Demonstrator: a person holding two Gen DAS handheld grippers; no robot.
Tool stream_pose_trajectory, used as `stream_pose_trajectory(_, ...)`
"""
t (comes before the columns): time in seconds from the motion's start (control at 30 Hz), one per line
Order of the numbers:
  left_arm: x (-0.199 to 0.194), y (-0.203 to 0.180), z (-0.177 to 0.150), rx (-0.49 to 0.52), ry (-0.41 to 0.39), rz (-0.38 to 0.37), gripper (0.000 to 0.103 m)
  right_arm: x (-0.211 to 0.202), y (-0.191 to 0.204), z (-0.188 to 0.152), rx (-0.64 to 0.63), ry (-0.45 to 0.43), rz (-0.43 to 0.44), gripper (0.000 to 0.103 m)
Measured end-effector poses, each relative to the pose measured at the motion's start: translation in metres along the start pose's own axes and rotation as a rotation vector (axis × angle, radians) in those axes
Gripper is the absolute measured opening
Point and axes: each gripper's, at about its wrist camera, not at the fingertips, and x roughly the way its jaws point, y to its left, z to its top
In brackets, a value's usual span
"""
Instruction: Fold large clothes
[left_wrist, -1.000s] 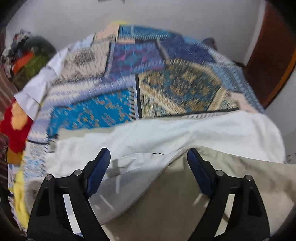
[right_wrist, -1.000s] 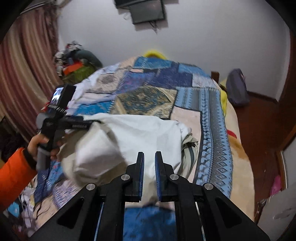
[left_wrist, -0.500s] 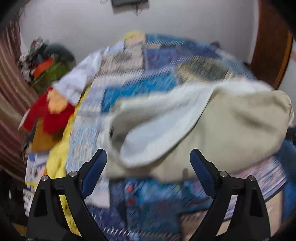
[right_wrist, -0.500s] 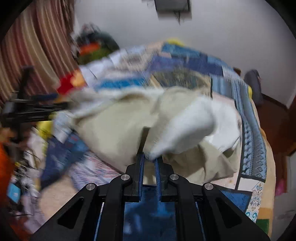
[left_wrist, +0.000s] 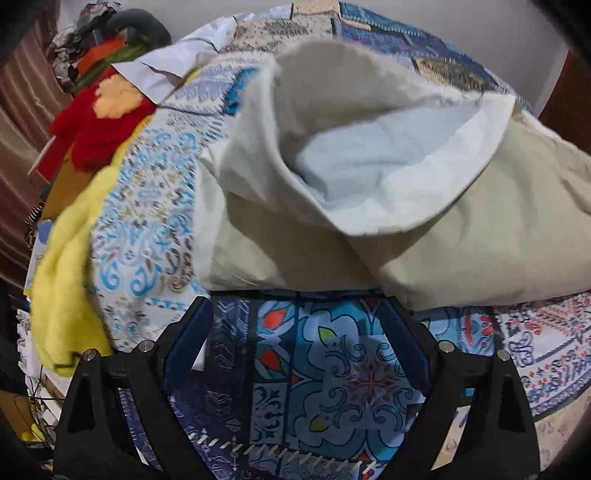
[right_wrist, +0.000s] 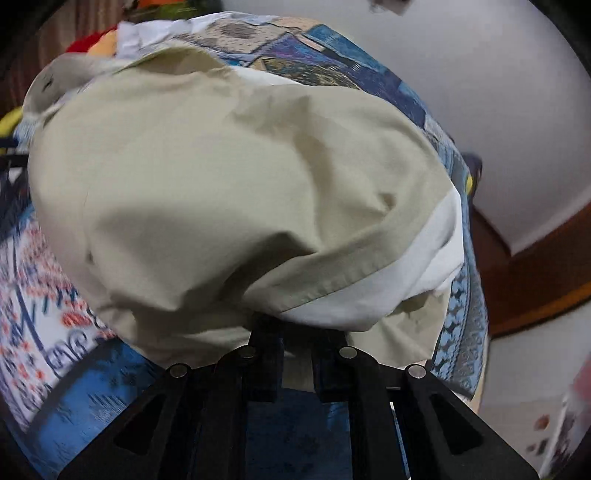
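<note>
Beige garment (right_wrist: 207, 192) with white lining (left_wrist: 369, 162) heaped on patterned bedspread (left_wrist: 332, 369), hem pinched between nearly closed right gripper (right_wrist: 297, 328) fingers, left gripper (left_wrist: 295, 325) spread wide, empty, just short of cloth.

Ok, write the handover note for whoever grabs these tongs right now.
Left tongs: open, empty, just short of the garment's near edge, over the patterned bedspread.
Right tongs: nearly closed; their tips are hidden under the beige garment's hem, so I can't tell whether they grip it.
Garment: a beige piece with white lining, bunched in a heap on the bed, lining showing in an open pocket.
Done: no tidy fold visible yet.
Left: spread it flat, smooth it, then fold.
</note>
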Motion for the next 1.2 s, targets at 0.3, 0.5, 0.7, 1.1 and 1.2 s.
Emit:
stream_pose_trajectory(0.3,0.029,-0.003,-0.009,0.022,0.083,0.042,0.091,-0.001,-0.042,-0.023,0.099,0.042,0.089,0.007)
stream_pose_trajectory(0.5,-0.01,0.007,-0.023,0.039,0.008,0.031,0.091,-0.032,-0.08,-0.052,0.232,0.125,0.322,0.008)
stream_pose_trajectory(0.7,-0.026,0.012,-0.025,-0.01,-0.025,0.012,0.091,-0.016,-0.076,-0.082,0.237,0.122,0.24,0.008)
stream_pose_trajectory(1.1,-0.023,0.004,0.022,0.09,-0.14,0.106,0.091,-0.065,-0.082,-0.057,0.36,-0.004,0.236,0.008)
stream_pose_trajectory(1.2,-0.018,0.007,0.04,0.089,-0.177,0.098,0.091,-0.086,-0.095,-0.04,0.441,-0.101,0.301,0.008)
